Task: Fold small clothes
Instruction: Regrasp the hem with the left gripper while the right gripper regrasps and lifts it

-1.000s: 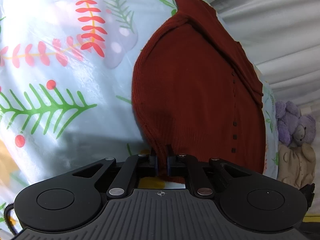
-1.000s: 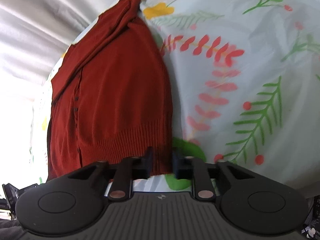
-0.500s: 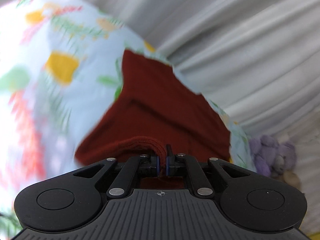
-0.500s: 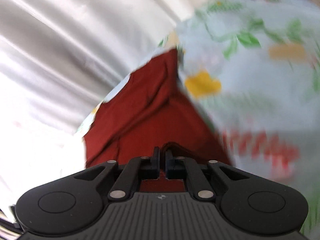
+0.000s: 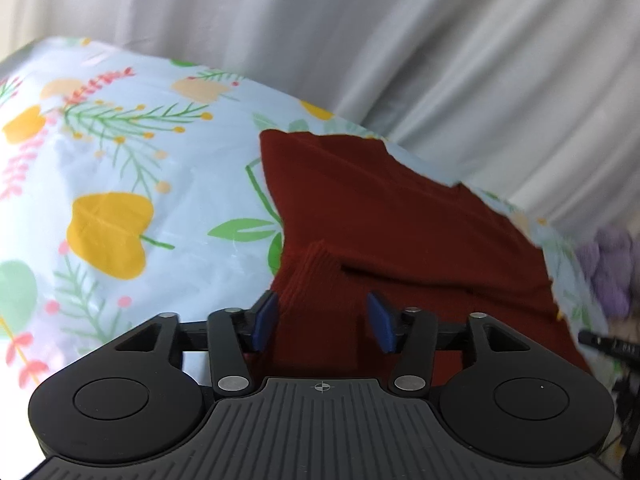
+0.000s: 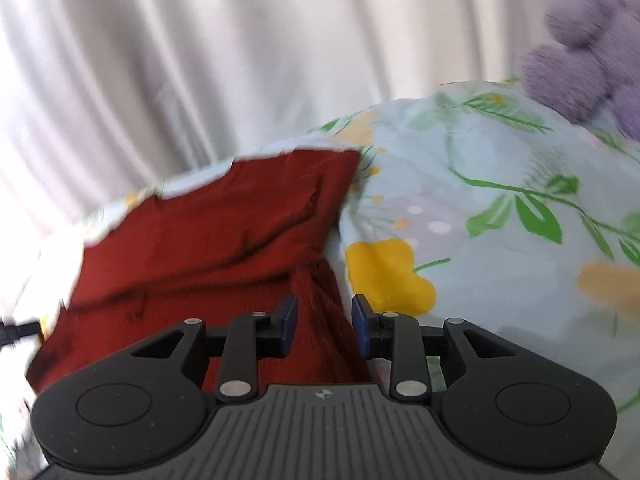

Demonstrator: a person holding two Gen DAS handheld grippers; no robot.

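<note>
A dark red knitted cardigan [image 5: 400,216] lies folded over on itself on a light blue floral cloth [image 5: 120,184]. Its ribbed hem corner [image 5: 316,280] rests on the upper part of the garment. My left gripper [image 5: 322,318] stands open, blue pads on either side of that hem corner without pinching it. In the right wrist view the same cardigan [image 6: 208,236] fills the left half. My right gripper [image 6: 322,320] is open too, with the other ribbed hem corner [image 6: 316,288] lying loose between its pads.
Grey-white pleated curtain [image 5: 400,40] hangs behind the cloth's far edge. A purple plush toy [image 6: 584,56] sits at the far right; in the left wrist view the plush toy [image 5: 612,264] is near the right edge. A black cable [image 6: 16,330] pokes in at left.
Both grippers carried the hem up and forward over the garment, folding it in half. Since half a second ago both have opened and released the hem.
</note>
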